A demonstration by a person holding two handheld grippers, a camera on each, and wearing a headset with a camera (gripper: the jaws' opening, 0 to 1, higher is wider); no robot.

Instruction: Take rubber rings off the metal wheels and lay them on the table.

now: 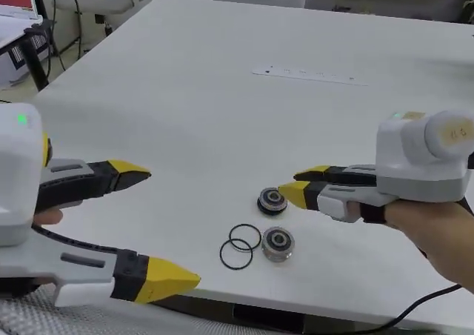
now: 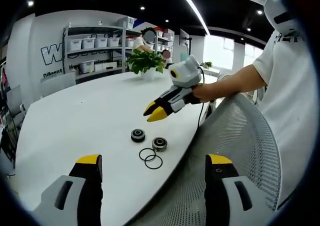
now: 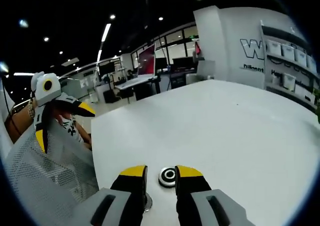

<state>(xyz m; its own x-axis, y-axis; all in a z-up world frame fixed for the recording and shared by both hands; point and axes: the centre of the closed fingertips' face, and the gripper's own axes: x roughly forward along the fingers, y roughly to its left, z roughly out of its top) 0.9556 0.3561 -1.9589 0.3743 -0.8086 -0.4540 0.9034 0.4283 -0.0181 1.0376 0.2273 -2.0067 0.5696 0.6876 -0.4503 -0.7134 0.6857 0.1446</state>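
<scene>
On the table (image 1: pixel 222 90), one wheel (image 1: pixel 272 201) lies beside the right hand-held gripper (image 1: pixel 290 185).

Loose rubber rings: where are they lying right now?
In the head view the two rubber rings lie overlapping on the table near its front edge, just left of the nearer metal wheel.

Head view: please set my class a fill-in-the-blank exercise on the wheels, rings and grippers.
Beside the metal wheels, the loose rubber rings on the table number ____.
The left gripper holds its jaws wide ____.
The jaw tips of the right gripper are coloured ____.
Missing words: two; open; yellow.
</scene>
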